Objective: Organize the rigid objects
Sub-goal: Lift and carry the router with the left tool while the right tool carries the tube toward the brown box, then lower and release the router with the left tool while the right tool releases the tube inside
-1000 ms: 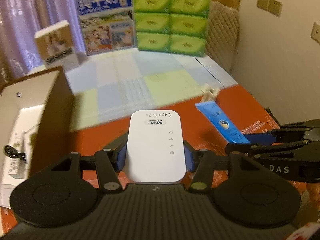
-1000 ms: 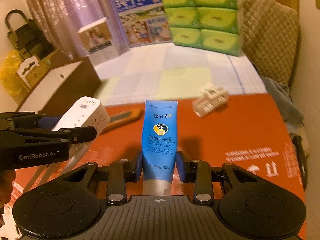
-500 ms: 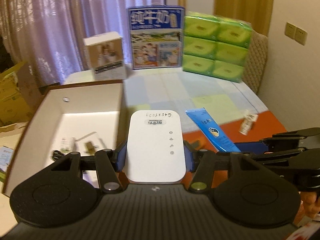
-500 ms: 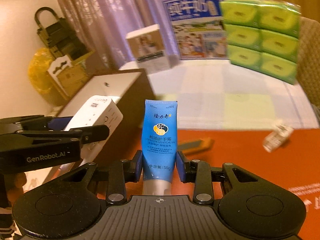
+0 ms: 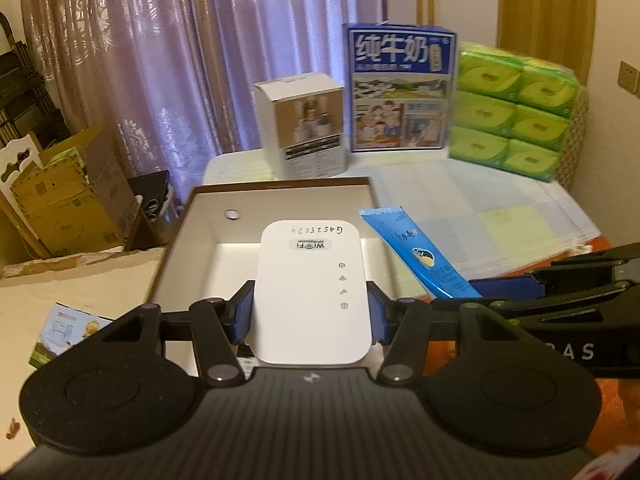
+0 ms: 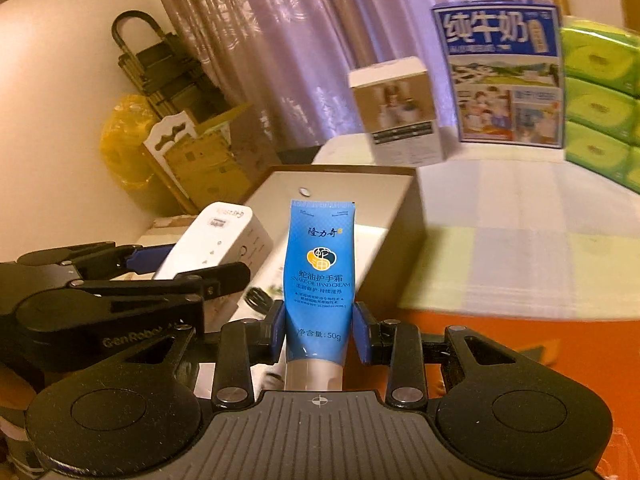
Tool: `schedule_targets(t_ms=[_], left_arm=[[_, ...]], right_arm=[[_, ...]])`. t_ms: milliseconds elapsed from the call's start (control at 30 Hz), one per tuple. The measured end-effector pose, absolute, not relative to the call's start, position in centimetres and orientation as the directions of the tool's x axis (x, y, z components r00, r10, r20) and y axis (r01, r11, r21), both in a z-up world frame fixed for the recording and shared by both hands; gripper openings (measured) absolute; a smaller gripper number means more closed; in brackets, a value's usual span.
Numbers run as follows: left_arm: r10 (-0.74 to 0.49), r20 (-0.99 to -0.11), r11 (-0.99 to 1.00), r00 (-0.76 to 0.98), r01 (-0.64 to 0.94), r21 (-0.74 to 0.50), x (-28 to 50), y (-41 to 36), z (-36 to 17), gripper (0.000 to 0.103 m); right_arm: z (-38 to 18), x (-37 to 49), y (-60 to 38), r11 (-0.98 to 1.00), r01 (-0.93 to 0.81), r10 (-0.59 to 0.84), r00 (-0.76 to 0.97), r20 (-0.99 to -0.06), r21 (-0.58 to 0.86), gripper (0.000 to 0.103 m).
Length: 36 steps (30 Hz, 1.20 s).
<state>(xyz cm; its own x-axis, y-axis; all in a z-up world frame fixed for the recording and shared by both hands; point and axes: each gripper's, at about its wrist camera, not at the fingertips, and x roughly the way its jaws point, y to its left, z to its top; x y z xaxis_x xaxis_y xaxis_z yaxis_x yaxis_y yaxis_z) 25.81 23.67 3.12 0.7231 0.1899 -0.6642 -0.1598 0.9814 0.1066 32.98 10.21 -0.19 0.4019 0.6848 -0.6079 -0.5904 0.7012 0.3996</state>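
Note:
My left gripper (image 5: 311, 316) is shut on a white WiFi repeater (image 5: 310, 288), held in the air over an open brown box (image 5: 280, 192) with a white inside. My right gripper (image 6: 319, 334) is shut on a blue hand cream tube (image 6: 320, 268), cap end toward the camera, held just right of the left one. In the left wrist view the tube (image 5: 416, 256) sticks out over the box's right rim. In the right wrist view the repeater (image 6: 218, 240) and the left gripper (image 6: 132, 276) hang over the box (image 6: 400, 208). Small items lie on the box floor, mostly hidden.
An orange board (image 6: 520, 356) covers the near table. At the back stand a small white carton (image 5: 302, 128), a blue milk carton (image 5: 400, 88) and stacked green tissue packs (image 5: 516, 108). Cardboard boxes (image 5: 60, 196) and a yellow bag (image 6: 120, 140) sit left, off the table.
Both grippers swung left and up with their objects, from over the orange board to over the open box. The grips have not changed.

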Motion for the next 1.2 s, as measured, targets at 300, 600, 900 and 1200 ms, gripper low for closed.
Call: schedule_targets(t_ms=[300,600,900,1200], left_arm=[[0.194,-0.704,0.981,0.683,-0.143,0.131,29.2,28.7,1.5,0.051],[0.152,-0.741,0.988,0.654,-0.109,0.107,33.9,31.9,-1.0,0.051],[0.107,-0.778,0.994,0.619,-0.065,0.086,37.9,33.7,-3.4,0.052],[0.084,-0.798,0.996,0.597,-0.051,0.066,40.2,34.4,-5.2,0.051]], right_arm=[[-1.6,35.6,16.0,0.725,-0.556,0.656,0.379,-0.653,0.406,0.032],[-3.9,38.8,19.3,0.795,-0.527,0.548,0.414,-0.726,0.299,0.032],[-5.8,41.7,21.5,0.838,-0.513,0.446,0.444,-0.777,0.188,0.032],[-7.0,44.0,22.5,0.844,-0.519,0.406,0.461,-0.789,0.131,0.033]])
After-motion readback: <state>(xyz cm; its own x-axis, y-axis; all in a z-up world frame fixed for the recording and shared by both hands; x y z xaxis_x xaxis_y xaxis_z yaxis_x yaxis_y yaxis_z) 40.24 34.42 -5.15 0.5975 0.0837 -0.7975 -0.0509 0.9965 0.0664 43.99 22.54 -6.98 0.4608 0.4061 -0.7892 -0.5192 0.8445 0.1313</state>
